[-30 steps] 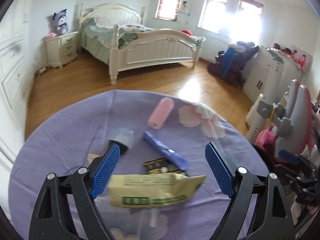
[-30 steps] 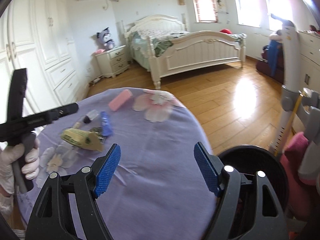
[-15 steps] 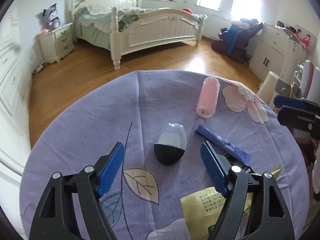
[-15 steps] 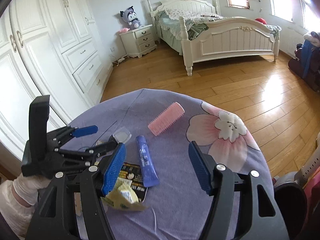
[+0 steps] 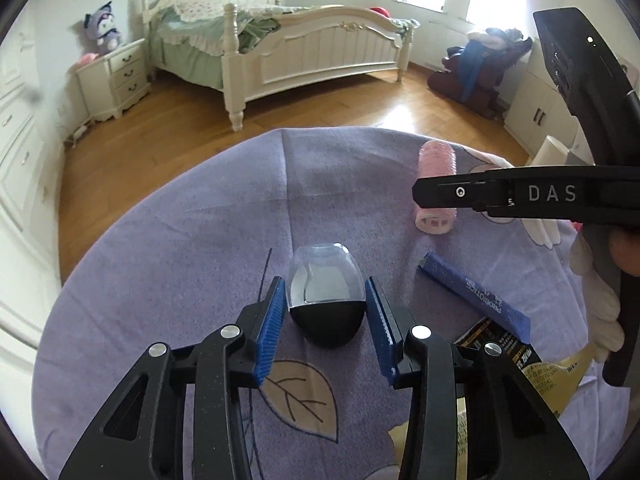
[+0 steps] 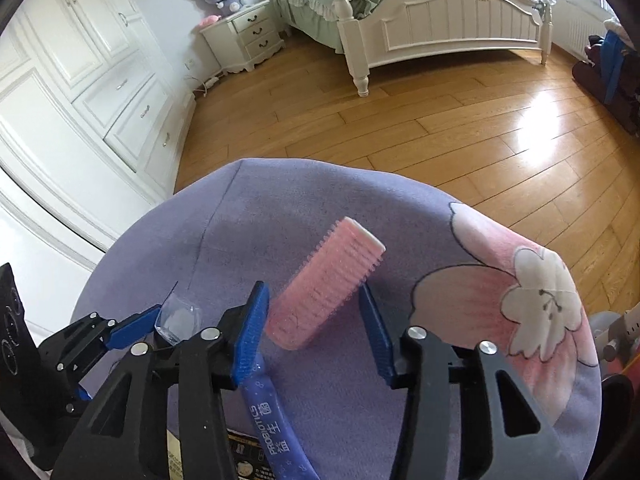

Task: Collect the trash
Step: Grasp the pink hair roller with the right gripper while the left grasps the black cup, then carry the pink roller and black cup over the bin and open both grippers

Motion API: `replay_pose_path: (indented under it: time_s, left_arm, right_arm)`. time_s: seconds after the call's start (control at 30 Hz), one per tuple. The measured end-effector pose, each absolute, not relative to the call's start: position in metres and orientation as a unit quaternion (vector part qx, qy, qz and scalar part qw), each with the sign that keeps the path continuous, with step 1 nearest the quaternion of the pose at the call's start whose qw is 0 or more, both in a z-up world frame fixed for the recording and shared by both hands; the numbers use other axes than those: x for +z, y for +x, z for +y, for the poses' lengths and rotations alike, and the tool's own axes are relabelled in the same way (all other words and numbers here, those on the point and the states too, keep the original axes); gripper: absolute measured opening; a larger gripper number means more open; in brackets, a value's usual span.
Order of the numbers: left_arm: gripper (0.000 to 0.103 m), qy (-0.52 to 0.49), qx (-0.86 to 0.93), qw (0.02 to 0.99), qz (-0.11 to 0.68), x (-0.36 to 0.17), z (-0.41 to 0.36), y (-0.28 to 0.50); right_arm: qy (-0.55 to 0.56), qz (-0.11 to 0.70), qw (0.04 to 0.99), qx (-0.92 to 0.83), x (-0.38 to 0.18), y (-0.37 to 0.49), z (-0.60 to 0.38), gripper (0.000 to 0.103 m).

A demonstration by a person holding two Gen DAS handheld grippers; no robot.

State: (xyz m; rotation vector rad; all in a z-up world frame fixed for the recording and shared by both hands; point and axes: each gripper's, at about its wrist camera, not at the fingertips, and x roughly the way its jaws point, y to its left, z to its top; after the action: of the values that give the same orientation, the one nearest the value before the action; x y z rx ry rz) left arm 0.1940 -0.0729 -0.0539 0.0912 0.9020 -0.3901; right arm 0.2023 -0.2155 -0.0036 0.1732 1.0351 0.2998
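A small egg-shaped container [image 5: 326,300], black base with a clear cap, lies on the purple tablecloth [image 5: 180,240]. My left gripper [image 5: 324,282] straddles it, and its jaws are closing with both blue pads against the container's sides. A pink hair roller [image 6: 326,280] lies at a slant between the pads of my right gripper [image 6: 311,294]. Those jaws are closing too and meet the roller's sides. In the right wrist view the left gripper [image 6: 136,328] sits low on the left with the clear cap [image 6: 178,316] at its tip.
A blue probiotics sachet [image 5: 476,300], a black packet [image 5: 496,344] and a yellow packet [image 5: 560,376] lie right of the container. A gloved hand [image 5: 600,312] holds the right gripper's handle. Beyond the round table's edge are wooden floor, a white bed [image 5: 304,52] and white wardrobes [image 6: 80,80].
Both sets of jaws have narrowed. The left gripper shifted from the yellow packet to the container and closed around it. The right gripper swung from the table's right side to the pink roller.
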Motion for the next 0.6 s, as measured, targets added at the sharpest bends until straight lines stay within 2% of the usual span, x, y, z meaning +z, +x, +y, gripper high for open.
replay_pose_path:
  time_s: [0.17,0.37,0.6]
  left_arm:
    - [0.041,0.019,-0.162,0.888,0.431,-0.053,-0.061,0.195]
    - [0.041,-0.001,-0.169,0.9,0.401,-0.038,-0.046,0.165]
    - [0.041,-0.029,-0.202,0.907,0.367,-0.005,-0.045,0.118]
  right_arm:
    - [0.028,0.493,0.856,0.156,0.002,0.19,-0.202,0.03]
    - [0.053,0.456,0.869,0.184,0.022,0.156,-0.22,0.03]
    - [0.083,0.371,0.91,0.165,0.06,0.075,-0.272,0.03]
